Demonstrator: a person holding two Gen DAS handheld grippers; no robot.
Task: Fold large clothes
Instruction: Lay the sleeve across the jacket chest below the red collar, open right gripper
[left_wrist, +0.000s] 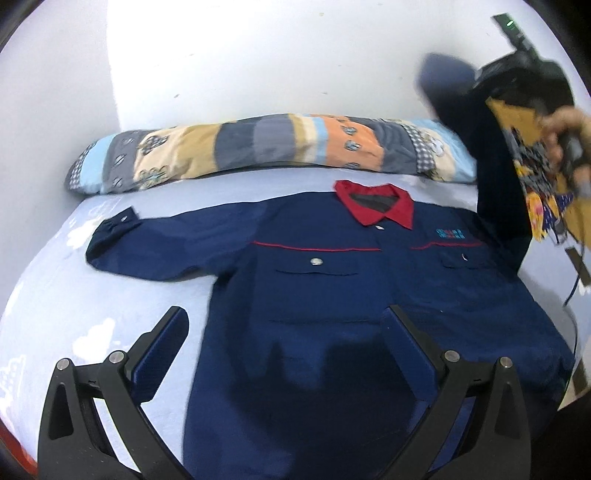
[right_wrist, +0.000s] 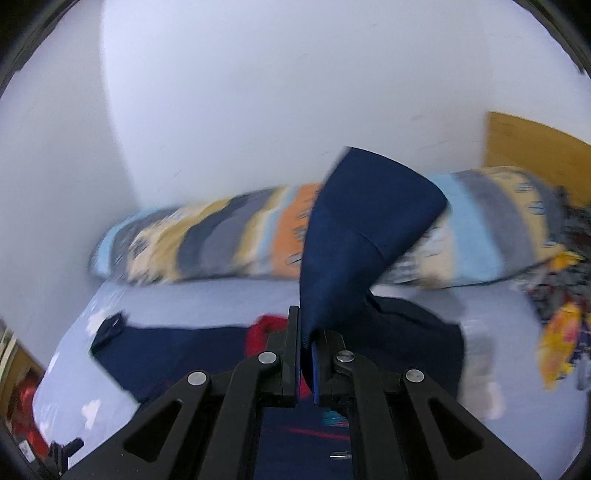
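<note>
While hidden in L view: R gripper jaws pinching shirt sleeve.

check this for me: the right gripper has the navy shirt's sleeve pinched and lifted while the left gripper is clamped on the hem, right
Not quite: the left gripper is open, hovering above the navy shirt, as the left wrist view shows. The right gripper does pinch the lifted sleeve.

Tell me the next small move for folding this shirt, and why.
Probably carry the right gripper across and lay the sleeve on the shirt's chest. The gripper is shut on the sleeve, which is lifted clear of the bed, while the shirt lies flat, front up. The left gripper hangs open over the lower shirt, holding nothing.
</note>
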